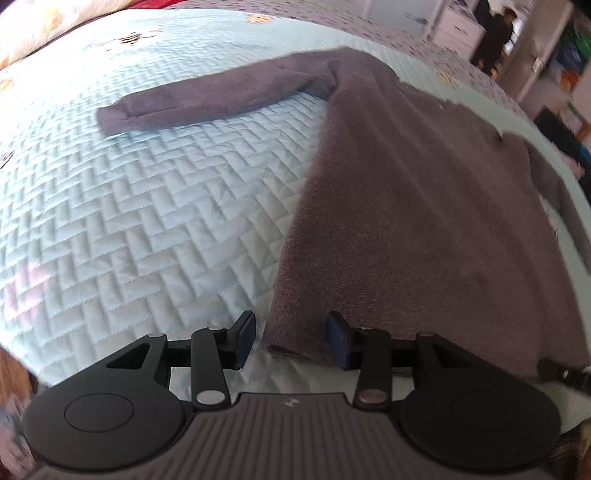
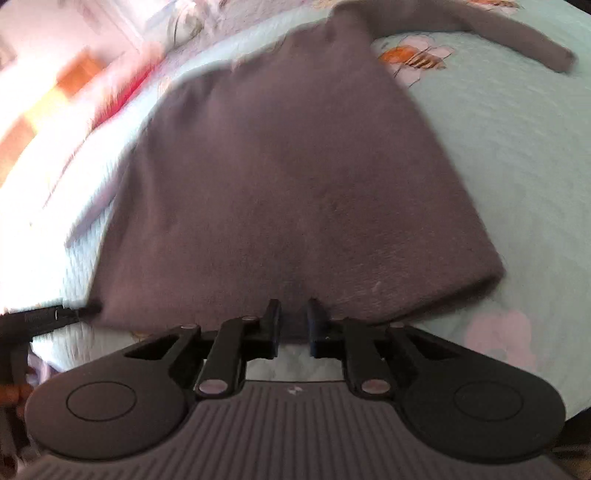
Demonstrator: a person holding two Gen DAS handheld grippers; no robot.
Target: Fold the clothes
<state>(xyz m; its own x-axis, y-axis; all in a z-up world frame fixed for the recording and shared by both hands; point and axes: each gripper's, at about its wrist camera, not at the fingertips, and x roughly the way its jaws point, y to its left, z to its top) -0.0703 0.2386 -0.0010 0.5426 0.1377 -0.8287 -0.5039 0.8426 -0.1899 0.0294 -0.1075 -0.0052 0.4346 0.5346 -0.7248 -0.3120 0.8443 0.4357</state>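
Note:
A purple-grey knit sweater lies flat on the bed, with one sleeve stretched out to the left. My left gripper is open, and its fingers straddle the sweater's near left hem corner without pinching it. In the right wrist view the sweater body fills the middle. My right gripper sits at the near hem. Its jaws are drawn close with fabric bunched between them. The left gripper's tip shows at the hem's left end, and the right gripper's tip shows at its right end.
The bed has a pale blue quilted cover with flower and bee prints. A pillow lies at the far left. Beyond the bed's far edge are white furniture and a person standing.

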